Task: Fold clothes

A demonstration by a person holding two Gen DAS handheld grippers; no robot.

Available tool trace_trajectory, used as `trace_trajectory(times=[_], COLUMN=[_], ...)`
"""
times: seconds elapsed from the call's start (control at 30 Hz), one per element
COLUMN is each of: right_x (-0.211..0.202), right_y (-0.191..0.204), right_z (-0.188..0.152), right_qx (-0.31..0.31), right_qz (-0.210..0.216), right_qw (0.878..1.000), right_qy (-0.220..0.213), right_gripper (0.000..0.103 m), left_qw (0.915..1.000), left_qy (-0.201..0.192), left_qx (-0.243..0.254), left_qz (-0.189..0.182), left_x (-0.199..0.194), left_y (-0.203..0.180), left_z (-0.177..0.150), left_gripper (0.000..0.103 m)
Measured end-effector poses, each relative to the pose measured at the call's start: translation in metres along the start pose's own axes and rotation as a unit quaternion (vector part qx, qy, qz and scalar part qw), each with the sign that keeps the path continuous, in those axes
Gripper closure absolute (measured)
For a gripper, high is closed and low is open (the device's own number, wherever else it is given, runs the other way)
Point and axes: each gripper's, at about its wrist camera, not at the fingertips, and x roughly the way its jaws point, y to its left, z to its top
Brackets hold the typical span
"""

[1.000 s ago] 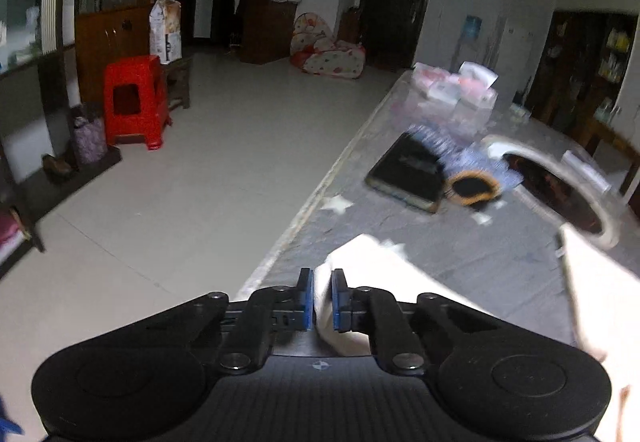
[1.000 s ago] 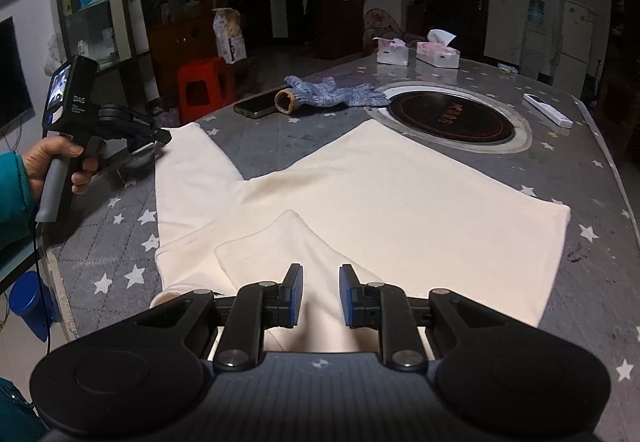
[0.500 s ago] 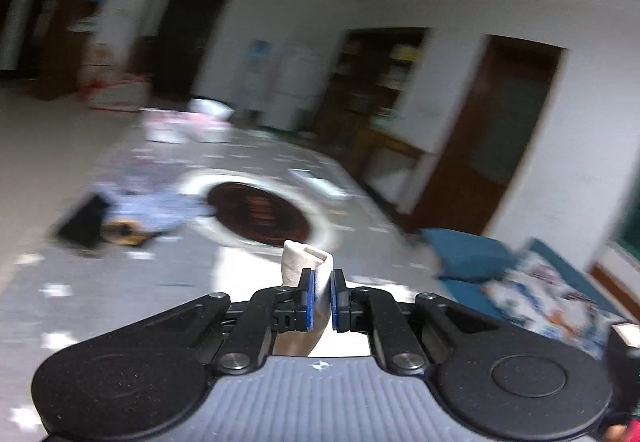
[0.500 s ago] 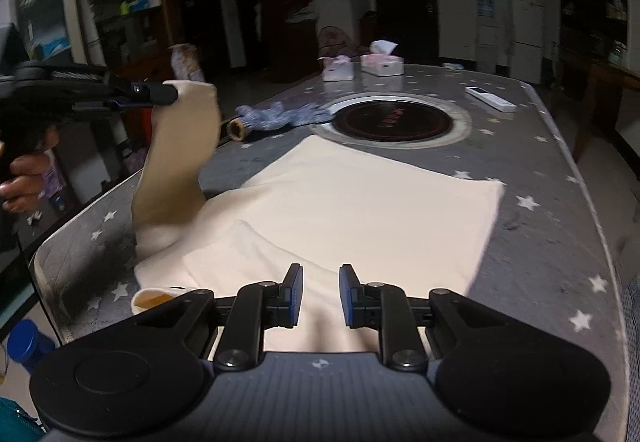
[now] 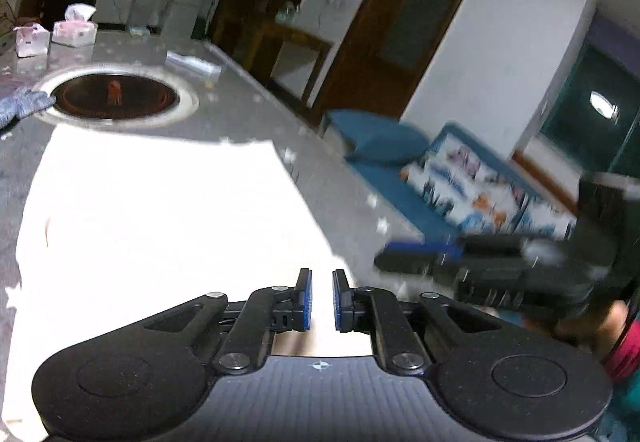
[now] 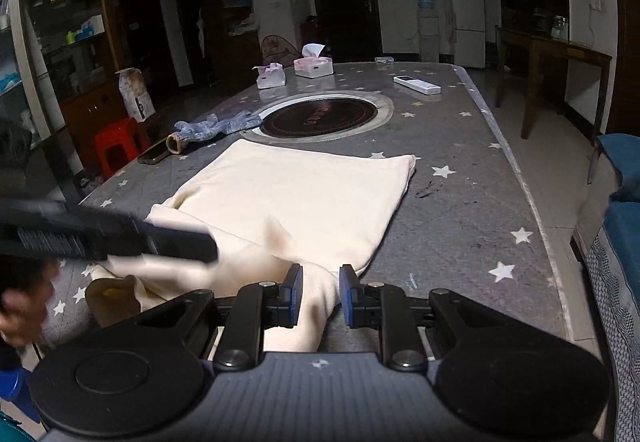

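Observation:
A cream sweater [image 6: 304, 198] lies flat on the grey star-patterned table [image 6: 472, 202], with a sleeve folded across its near part. It shows overexposed white in the left wrist view [image 5: 160, 210]. My left gripper [image 5: 322, 300] is open and empty just above the sweater's near edge; it shows blurred in the right wrist view [image 6: 120, 238], over the folded sleeve. My right gripper [image 6: 320, 300] is open, its fingers apart over the sleeve end, not gripping it. It shows blurred in the left wrist view [image 5: 460, 262].
A round inset hotplate [image 6: 320, 116] sits mid-table. A blue-grey knitted glove [image 6: 216, 124] and a dark phone [image 6: 154, 154] lie at the left. Two tissue boxes [image 6: 312, 66] and a white remote [image 6: 416, 84] are at the far end. A blue sofa [image 5: 440, 178] stands to the right.
My left gripper carried the sleeve up and across the sweater, then opened and let it go. The sleeve now lies folded over the body. My right gripper stayed open.

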Motion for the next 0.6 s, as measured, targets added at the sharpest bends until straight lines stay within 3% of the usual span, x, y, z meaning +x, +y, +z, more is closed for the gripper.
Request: trace_trajectory(times=[0.07,0.13,0.2,0.47,0.6], right_x=[0.001,0.003,0.006,0.043,0.056], right_y=[0.003,0.009,0.017,0.039,0.043], right_z=[0.001,0.003,0.004,0.006,0.0], right_qx=[-0.003,-0.01,-0.019,-0.05,-0.06], right_qz=[0.005,0.014,0.025,0.052,0.052], right_qw=[1.0,1.0,0.999,0.997,0.996], right_qy=[-0.002,-0.003,-0.002,0.022,0.049], right_gripper=[0.084,0.084,0.084,0.084,0.084], left_qw=[0.9997,0.9997,0.9995,0.9911,0.9889], left_qy=[0.009,-0.001,-0.014,-0.003,0.007], left_qx=[-0.003,0.017,0.029,-0.021,-0.038], left_qz=[-0.02,-0.017,0.005,0.132,0.144], left_x=[-0.005,-0.016,-0.026,-0.034,-0.032], left_y=[0.002,0.003,0.012,0.082,0.104], left_z=[-0.002,0.002,0.008,0.014,0.007], left_gripper=[0.086,0.083,0.083,0.084,0.084])
